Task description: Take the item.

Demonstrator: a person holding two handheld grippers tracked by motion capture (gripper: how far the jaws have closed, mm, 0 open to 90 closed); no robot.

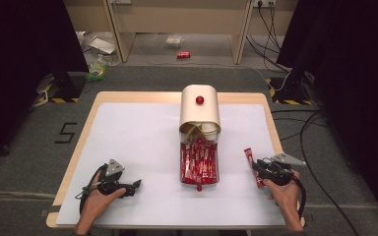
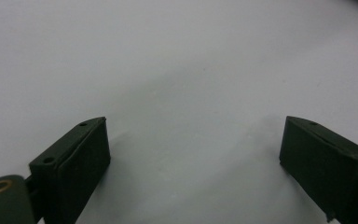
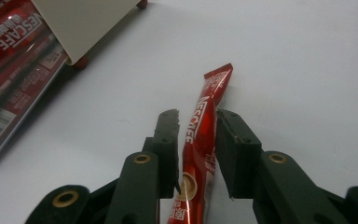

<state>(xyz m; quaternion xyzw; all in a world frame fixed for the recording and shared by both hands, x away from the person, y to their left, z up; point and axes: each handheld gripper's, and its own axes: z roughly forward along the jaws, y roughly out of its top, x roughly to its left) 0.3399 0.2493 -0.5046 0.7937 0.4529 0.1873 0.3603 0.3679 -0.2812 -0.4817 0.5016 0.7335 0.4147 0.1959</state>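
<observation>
The right gripper [image 3: 197, 128] sits parted around a red Nescafé stick [image 3: 200, 140] lying on the white mat [image 1: 142, 137], right of the dispenser [image 1: 200, 110]. The left gripper [image 2: 193, 142] gapes wide, holding nothing.

White sheet [image 1: 142, 147] spread over wooden surface [image 1: 270, 118], red can [image 1: 183, 54] seen on floor beyond, black cables [image 1: 270, 29] trailed at right, numeral 5 [image 1: 66, 132] marked on grey floor at left

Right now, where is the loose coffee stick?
The coffee stick lies on the white mat, between the right gripper's jaws, right of the dispenser in the high view.
</observation>
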